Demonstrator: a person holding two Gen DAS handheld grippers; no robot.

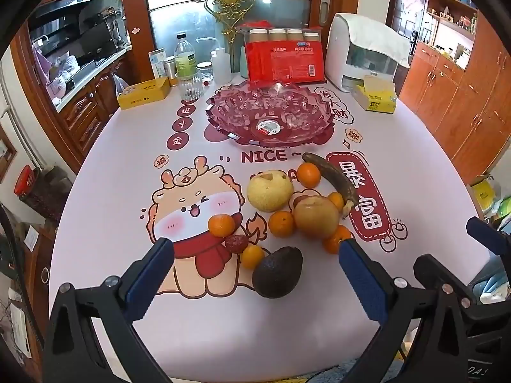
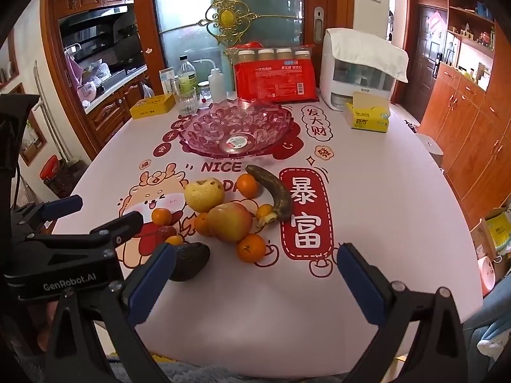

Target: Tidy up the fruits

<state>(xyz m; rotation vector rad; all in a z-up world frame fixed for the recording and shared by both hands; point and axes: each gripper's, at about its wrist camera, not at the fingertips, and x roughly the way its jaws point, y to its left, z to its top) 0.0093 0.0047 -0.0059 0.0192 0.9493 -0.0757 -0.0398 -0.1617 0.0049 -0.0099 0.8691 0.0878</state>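
Left gripper fingers wide over avocado; right gripper wide, its view alone shows apple's red side.

In the left wrist view the table fills the middle of the frame, and the bowl sits on it above centre. Behind the bowl, against the door, stands a packet of cups; a bottle and a glass stand to its left, a dispenser and a tissue box to its right. Below the bowl the fruit lies in a loose cluster: the banana at the right, the pear left of it, the apple below and between them, with small oranges around them. The avocado lies lowest, at lower centre.
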